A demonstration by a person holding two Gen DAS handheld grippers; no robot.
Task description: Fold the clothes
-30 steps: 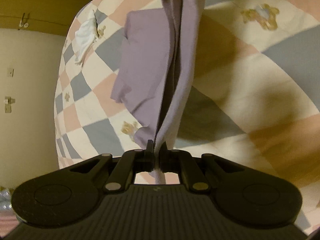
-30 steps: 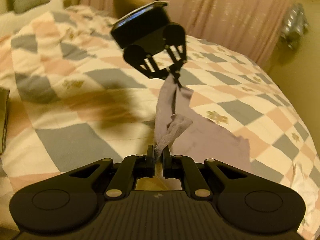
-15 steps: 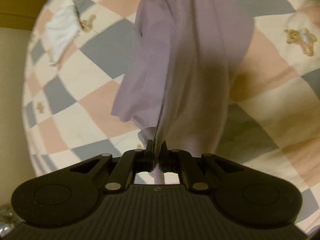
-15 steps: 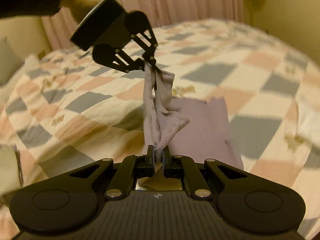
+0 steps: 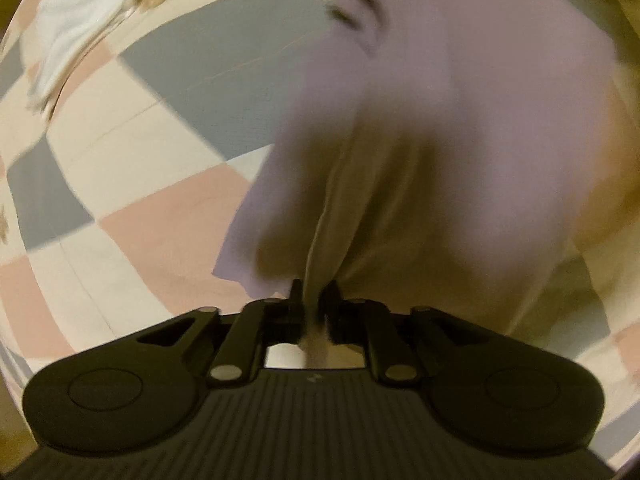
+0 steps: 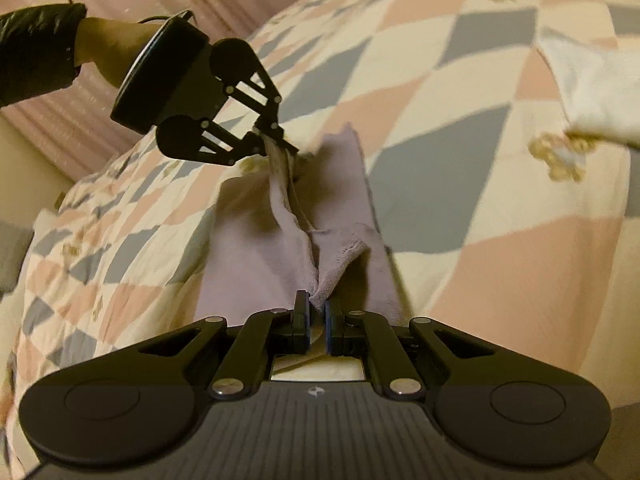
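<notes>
The lilac garment lies on the bed's checked quilt, its long axis running from the right tongs away toward the left tongs; one long edge is lifted into a ridge between the two, the rest spread flat on the quilt beneath. In the left wrist view the lilac garment fills the middle, blurred, hanging from the left tongs down onto the quilt.

The left tongs are opening — a fold of cloth is between the fingers and looks touched by both. The right tongs are clenched on a rolled hem at the near end.

A white cloth lies on the quilt toward the far right edge of the bed, well apart from the garment. A dark sleeve shows behind the left tongs.
</notes>
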